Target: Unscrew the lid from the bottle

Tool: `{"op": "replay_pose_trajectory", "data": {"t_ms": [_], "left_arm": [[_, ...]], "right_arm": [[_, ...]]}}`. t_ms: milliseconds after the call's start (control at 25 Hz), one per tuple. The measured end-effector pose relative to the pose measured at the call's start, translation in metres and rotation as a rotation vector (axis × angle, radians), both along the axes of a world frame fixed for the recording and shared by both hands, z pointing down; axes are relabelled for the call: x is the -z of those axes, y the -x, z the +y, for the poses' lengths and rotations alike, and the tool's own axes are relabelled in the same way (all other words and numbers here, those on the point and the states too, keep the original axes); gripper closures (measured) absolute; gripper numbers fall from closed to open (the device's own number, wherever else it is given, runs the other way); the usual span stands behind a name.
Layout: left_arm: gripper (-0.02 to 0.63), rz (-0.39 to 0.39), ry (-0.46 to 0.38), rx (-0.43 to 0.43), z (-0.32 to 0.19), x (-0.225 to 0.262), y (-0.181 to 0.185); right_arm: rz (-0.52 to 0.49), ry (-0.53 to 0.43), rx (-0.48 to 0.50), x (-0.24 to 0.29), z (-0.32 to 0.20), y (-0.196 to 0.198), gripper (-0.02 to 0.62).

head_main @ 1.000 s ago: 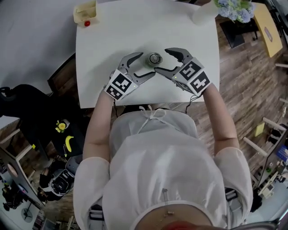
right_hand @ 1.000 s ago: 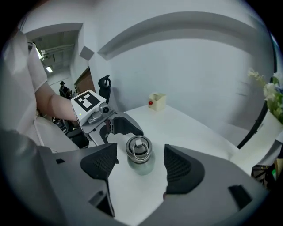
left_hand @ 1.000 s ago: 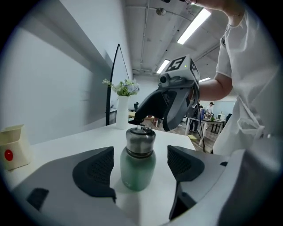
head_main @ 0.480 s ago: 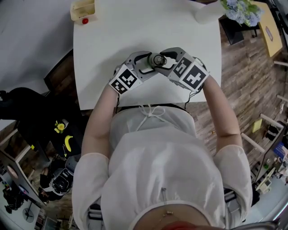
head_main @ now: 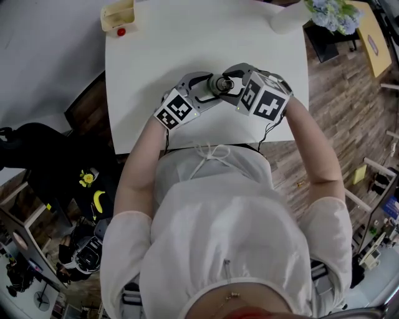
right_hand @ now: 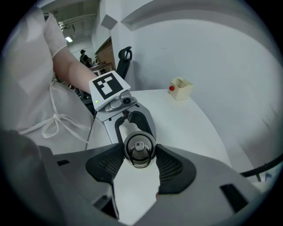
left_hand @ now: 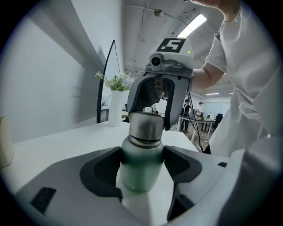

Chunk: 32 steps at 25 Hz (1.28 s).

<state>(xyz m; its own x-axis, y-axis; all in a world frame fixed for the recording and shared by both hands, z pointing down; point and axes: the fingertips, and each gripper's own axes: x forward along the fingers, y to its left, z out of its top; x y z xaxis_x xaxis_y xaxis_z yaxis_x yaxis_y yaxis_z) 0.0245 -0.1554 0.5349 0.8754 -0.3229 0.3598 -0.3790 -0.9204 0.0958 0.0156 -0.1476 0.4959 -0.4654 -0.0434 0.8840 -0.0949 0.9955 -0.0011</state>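
Observation:
A green metal bottle [left_hand: 140,165] with a steel lid [left_hand: 146,126] stands upright on the white table [head_main: 156,56]. My left gripper [left_hand: 141,170] comes in low from the left, and its jaws have just been closing; the pads now press on both sides of the bottle's body. My right gripper [right_hand: 139,154] points steeply down over the top. Its jaws have also just been closing and now clamp the lid [right_hand: 139,150] from both sides. In the head view the bottle [head_main: 219,83] sits between the left gripper [head_main: 209,88] and the right gripper [head_main: 230,82].
A small cream box with a red knob [head_main: 118,17] stands at the table's far left corner. A white vase of flowers [head_main: 288,19] stands at the far right corner. The table's near edge lies just behind both grippers, by the person's body.
Both grippers stood open on either side of the bottle a second ago. They have since moved in and closed, the left on the body, the right rolling over onto the lid.

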Motion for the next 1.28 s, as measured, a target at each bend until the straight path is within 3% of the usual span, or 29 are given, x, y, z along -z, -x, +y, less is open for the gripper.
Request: {"op": "replay_pose_trajectory", "data": {"t_ms": [360, 480, 600, 760, 1040, 1160, 1280], "left_arm": [[0.278, -0.007, 0.008, -0.023, -0.002, -0.002, -0.003], [0.278, -0.007, 0.009, -0.024, -0.001, -0.002, -0.003], [0.278, -0.008, 0.009, -0.027, -0.001, -0.002, -0.002], [0.278, -0.012, 0.008, -0.03, -0.001, -0.002, -0.002], [0.278, -0.015, 0.008, -0.027, -0.001, -0.001, -0.002], [0.278, -0.014, 0.008, -0.026, -0.001, -0.001, -0.002], [0.278, -0.013, 0.009, -0.029, -0.001, -0.002, -0.001]], "right_arm": [[0.143, -0.054, 0.383, -0.004, 0.003, -0.004, 0.356], [0.175, -0.055, 0.432, -0.004, 0.003, -0.003, 0.354], [0.144, -0.055, 0.335, -0.001, 0.001, -0.001, 0.347], [0.046, -0.003, 0.121, 0.008, 0.001, 0.0, 0.261], [0.002, 0.126, -0.263, -0.003, -0.003, -0.007, 0.312], [-0.023, 0.184, -0.344, -0.004, -0.002, -0.003, 0.349], [-0.036, 0.182, -0.345, -0.004, -0.002, -0.002, 0.35]]}}
